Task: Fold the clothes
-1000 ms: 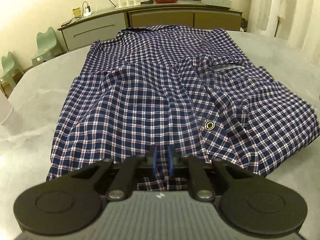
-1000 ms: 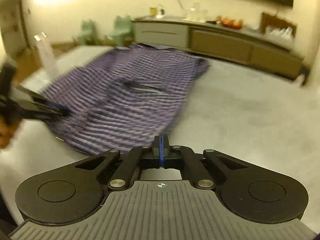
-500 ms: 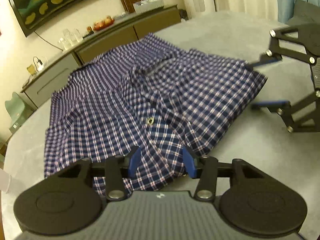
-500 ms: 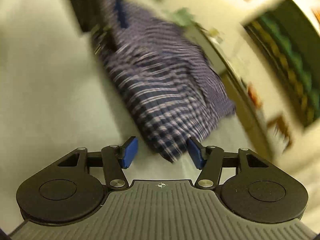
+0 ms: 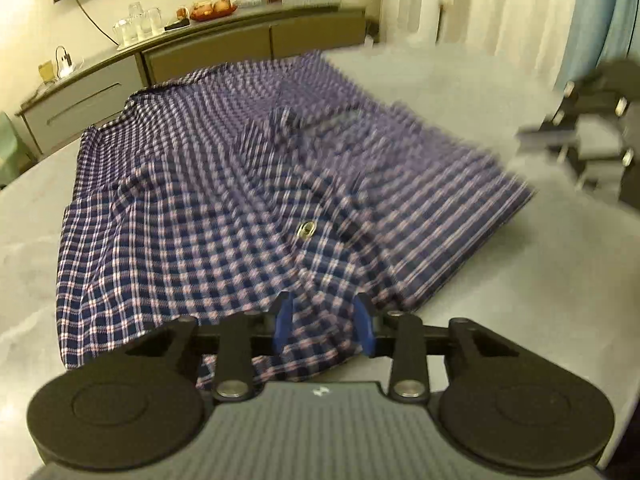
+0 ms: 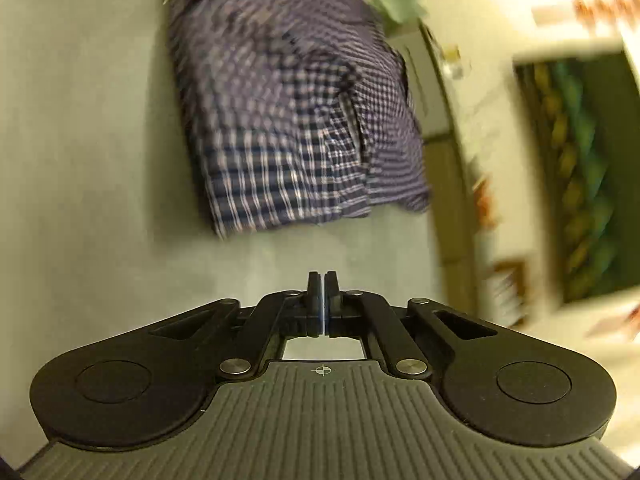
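So the left gripper (image 5: 323, 326) is sitting at the bottom centre of the left wrist view with its blue pads standing apart, straddling a bunched bit of hem of the navy-and-white checked button-up shirt (image 5: 224, 208) but not pinching it as far as I can tell. The right gripper (image 6: 323, 304) is pressed fully together on nothing, hovering over bare desk just short of the shirt's nearest corner; it's also showing up as a blurry black shape at the right edge of the left view.

Moving outward, the shirt is lying on the pale grey desk (image 5: 520, 280), filling the middle of the left view and the upper centre of the right one. Its sides are looking tucked in, so it's reading as a roughly rectangular bundle with a metal snap (image 5: 305, 229) facing up, still rumpled.

My guess: lengthwise folds are in, and a crosswise fold or some smoothing is probably remaining. Lots of motion blur, so layers are hard to count.
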Demonstrator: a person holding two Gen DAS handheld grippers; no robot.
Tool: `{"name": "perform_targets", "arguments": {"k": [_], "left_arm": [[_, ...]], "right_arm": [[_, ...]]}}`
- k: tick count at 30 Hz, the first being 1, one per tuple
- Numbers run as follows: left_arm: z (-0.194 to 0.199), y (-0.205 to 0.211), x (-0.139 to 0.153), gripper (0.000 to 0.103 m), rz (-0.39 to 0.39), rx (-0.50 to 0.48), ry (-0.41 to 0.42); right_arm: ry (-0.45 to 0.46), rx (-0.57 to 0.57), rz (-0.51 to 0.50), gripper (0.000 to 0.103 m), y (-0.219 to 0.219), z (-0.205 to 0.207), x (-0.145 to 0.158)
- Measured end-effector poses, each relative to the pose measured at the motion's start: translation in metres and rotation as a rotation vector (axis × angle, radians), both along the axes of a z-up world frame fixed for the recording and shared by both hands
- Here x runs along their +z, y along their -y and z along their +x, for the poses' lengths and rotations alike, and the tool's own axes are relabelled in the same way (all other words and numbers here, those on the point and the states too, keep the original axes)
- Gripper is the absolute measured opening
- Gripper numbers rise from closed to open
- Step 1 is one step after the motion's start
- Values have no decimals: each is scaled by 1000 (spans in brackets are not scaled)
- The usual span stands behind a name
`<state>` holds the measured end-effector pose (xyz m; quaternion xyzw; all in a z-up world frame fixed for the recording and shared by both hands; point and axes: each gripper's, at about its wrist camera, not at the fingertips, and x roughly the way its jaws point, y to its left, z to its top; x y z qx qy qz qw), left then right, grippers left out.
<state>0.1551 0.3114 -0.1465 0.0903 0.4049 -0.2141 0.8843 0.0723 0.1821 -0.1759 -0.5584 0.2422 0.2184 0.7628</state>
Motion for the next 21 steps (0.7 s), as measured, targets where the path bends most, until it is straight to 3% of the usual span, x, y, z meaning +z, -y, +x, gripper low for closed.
{"name": "perform_targets", "arguments": {"k": [1,2,3,7,11,13,14,15,18,21], "left_arm": [[-1,-4,7,37,-35,14,21],[3,-7,11,40,-52,42,37],[7,-11,14,44,-65,74,51],[42,-20,10,43,-44,236,58],[75,-33,4,42,-42,310,61],[89,-39,0,42,-37,330,53],[95,-42,-3,42,-27,338,44],[103,-46,-6,41,-1,359,34],[120,-62,-14,35,14,469,-11],[125,-69,-17,17,3,571,-32]], "right_arm": [[-33,-45,77,25,3,12,1],[-65,-91,154,50,6,25,2],[-98,-136,231,57,9,37,4],[-229,-318,539,58,21,86,8],[-359,-500,847,58,33,135,13],[-424,-590,1000,50,39,160,16],[-431,-613,1031,15,40,167,16],[-411,-610,1012,0,39,168,16],[-349,-601,953,0,34,170,16],[-287,-592,895,0,30,173,15]]}}
